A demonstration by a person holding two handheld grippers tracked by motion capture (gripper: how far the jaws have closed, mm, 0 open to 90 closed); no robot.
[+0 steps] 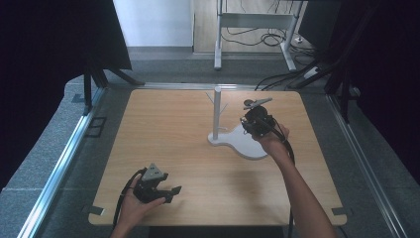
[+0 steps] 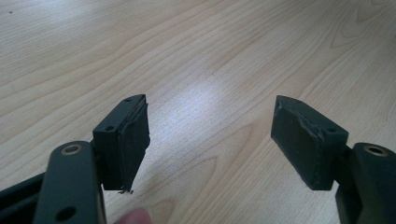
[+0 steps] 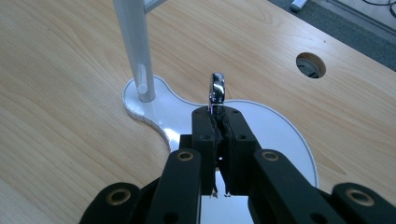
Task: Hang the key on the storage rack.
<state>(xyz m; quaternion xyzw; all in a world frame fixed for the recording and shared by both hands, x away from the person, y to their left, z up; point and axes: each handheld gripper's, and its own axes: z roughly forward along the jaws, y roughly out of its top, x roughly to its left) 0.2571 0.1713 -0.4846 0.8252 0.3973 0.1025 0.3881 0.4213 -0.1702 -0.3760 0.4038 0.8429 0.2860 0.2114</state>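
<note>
Pale wooden desk (image 1: 188,148) is carrying a white stand (image 3: 261,126) with an upright post. Above its flat base, the right tool (image 3: 217,114) is pinching a small shiny metal ring (image 3: 217,88) between its closed jaws, near the post. The left tool (image 2: 210,135) is resting near the desk's front edge, jaws standing apart with nothing between them.
</note>
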